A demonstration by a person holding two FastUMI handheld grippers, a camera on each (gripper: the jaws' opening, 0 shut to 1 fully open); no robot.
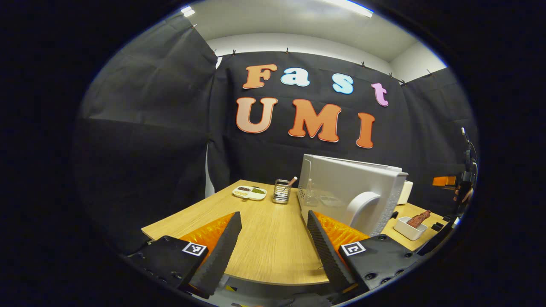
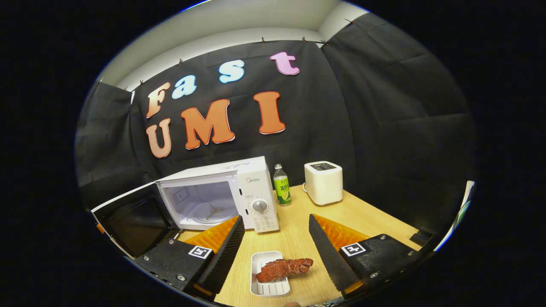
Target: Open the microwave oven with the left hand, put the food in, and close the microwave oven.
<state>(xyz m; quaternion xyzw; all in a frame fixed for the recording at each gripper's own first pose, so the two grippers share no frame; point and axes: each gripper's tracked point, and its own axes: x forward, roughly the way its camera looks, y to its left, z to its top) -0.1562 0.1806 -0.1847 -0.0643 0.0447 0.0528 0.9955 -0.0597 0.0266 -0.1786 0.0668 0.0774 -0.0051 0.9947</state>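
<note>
The white microwave (image 2: 239,192) stands on the wooden table with its door (image 2: 132,221) swung wide to the left and the cavity (image 2: 202,204) bare. A small white dish (image 2: 268,273) holding a brown piece of meat (image 2: 283,268) lies in front of it, between the spread fingers of my right gripper (image 2: 277,251), which is open above it. In the left gripper view the open door (image 1: 354,196) with its white handle (image 1: 362,204) shows just right of my open left gripper (image 1: 273,238), and the dish of meat (image 1: 411,226) sits beyond it.
A white toaster (image 2: 323,182) and a green-labelled bottle (image 2: 281,184) stand right of the microwave. A divided plate of food (image 1: 249,192) and a metal utensil holder (image 1: 281,191) sit at the far left of the table (image 1: 264,238). Black cloth walls close in.
</note>
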